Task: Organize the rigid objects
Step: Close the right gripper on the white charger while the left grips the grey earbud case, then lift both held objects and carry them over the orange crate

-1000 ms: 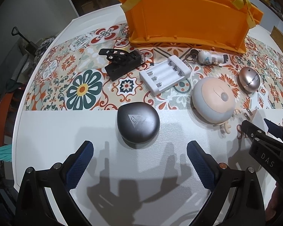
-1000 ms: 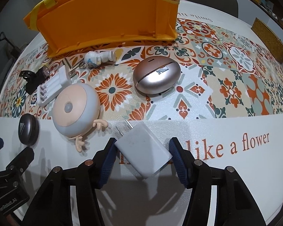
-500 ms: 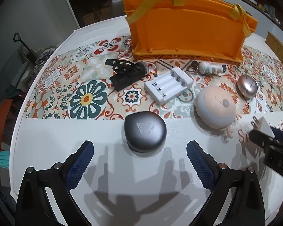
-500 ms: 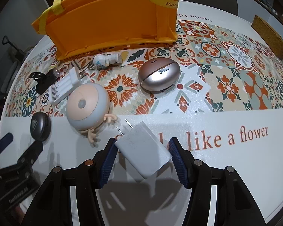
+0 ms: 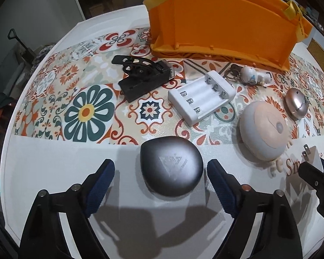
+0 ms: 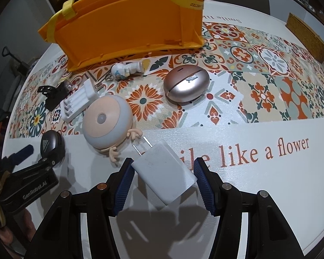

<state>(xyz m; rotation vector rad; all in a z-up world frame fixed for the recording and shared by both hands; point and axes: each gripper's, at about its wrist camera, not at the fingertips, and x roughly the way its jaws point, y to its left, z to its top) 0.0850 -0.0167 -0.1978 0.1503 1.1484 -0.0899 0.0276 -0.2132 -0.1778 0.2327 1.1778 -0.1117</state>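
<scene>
Dark grey rounded pebble-shaped case (image 5: 171, 167): matte metallic shell, faint triangle logo on top, lying on the white table (image 5: 54, 168) between the left gripper (image 5: 161, 183) pads.
Left gripper: jaws closing in, pads not yet touching the case.
Right gripper (image 6: 163, 178): clamped on the white square plug adapter (image 6: 164, 170), prongs pointing away.
Hidden: orange plastic crate (image 5: 222, 30) cropped at the top edge, contents unseen.

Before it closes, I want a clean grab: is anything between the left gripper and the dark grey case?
Nothing visible does. The dark grey case lies between the closing left gripper, only bare white table either side.
</scene>
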